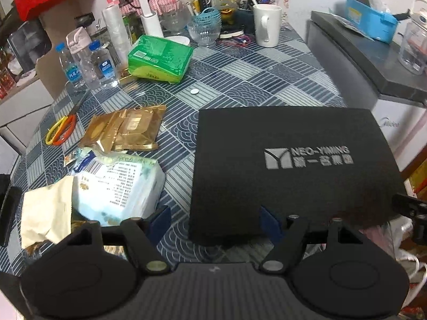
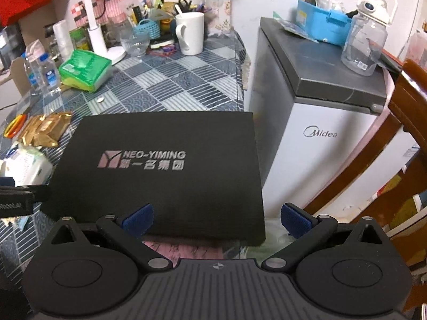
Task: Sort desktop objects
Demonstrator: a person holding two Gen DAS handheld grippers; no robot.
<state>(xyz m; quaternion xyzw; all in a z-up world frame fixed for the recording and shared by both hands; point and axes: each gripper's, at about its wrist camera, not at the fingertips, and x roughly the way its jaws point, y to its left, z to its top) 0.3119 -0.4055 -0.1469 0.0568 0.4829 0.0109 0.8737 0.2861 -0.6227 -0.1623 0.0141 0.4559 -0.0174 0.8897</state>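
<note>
Both grippers were over the near edge of the table [image 1: 234, 80], angled down at it.

Left gripper [image 1: 214, 220]: jaws spread wide, nothing pinched. Its right-side pad overlapped the near left corner of the black box [image 1: 288, 165] in the left wrist view; can't tell if it touched. Left-side pad sat just beside the white tissue pack [image 1: 120, 184].

Right gripper [image 2: 217, 218]: jaws spread wide, nothing pinched. Left-side pad overlapped the near edge of the black box [image 2: 165, 165]; right-side pad hung past the box's right corner, off the table edge. Contact not clear.

Black box lay flat on the near right part of the table, silver logo facing up, its near edge overhanging the table edge.

Other stuff on the table:
- gold snack packets [image 1: 125, 130] left of the box, just behind the tissue pack
- crumpled cream paper bag [image 1: 45, 210] touching the tissue pack on its left
- scissors [image 1: 62, 129] with orange and yellow handles, left of the packets
- green tissue pack [image 1: 160, 58] further back
- small white disc [image 1: 194, 91] lying alone between the green pack and the box
- two water bottles [image 1: 88, 64] at far left
- white mug [image 1: 267, 25] and a glass bowl [image 1: 204, 32] at the back, among clutter

A white mini fridge [image 2: 328, 138] stood right of the table, with a blue bin [image 2: 323, 25] and a clear jug [image 2: 365, 40] on top.
</note>
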